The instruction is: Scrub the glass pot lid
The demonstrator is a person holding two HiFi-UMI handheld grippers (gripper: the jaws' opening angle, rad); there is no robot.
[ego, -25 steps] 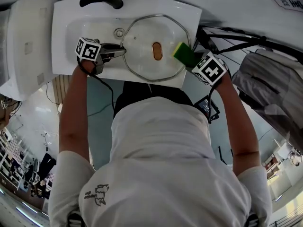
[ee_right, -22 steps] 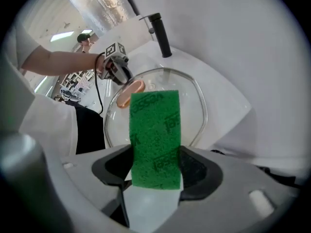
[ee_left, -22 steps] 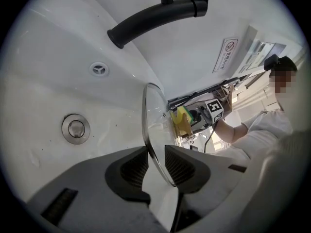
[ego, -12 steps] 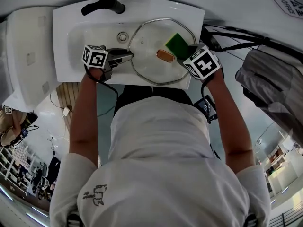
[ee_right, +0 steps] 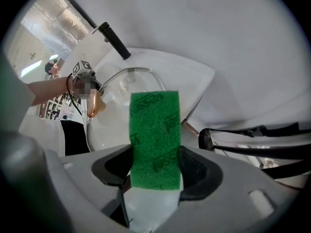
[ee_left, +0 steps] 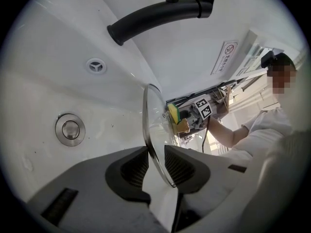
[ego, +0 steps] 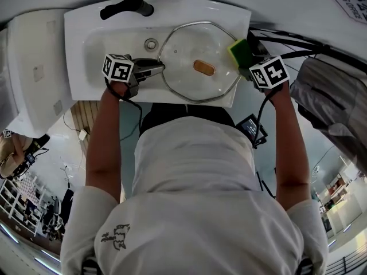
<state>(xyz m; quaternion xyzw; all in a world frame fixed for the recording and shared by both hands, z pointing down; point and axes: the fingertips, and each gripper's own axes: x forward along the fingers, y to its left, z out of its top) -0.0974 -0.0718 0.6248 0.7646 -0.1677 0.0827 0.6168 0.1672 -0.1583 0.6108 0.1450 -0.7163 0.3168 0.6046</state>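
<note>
Overhead, white sink (ego: 77, 67) with a black faucet (ego: 126, 6) at its back rim and a round drain (ego: 151, 44) in the bowl, glass pot lid (ego: 183, 44) spread across the right half, brown knob (ego: 204, 68) at its middle. Left gripper (ee_left: 156, 166) at the lid's left edge, fingers (ee_left: 129, 171) closed narrowly on the metal rim (glass edge running straight between the pads). Right gripper (ee_right: 154, 169) at the lid's opposite rim near the sink's right corner, fingers (ee_right: 199, 171) clamped on a green-and-yellow sponge (ego: 239, 51), green scouring face toward its own camera; contact with the lid unclear.
</note>
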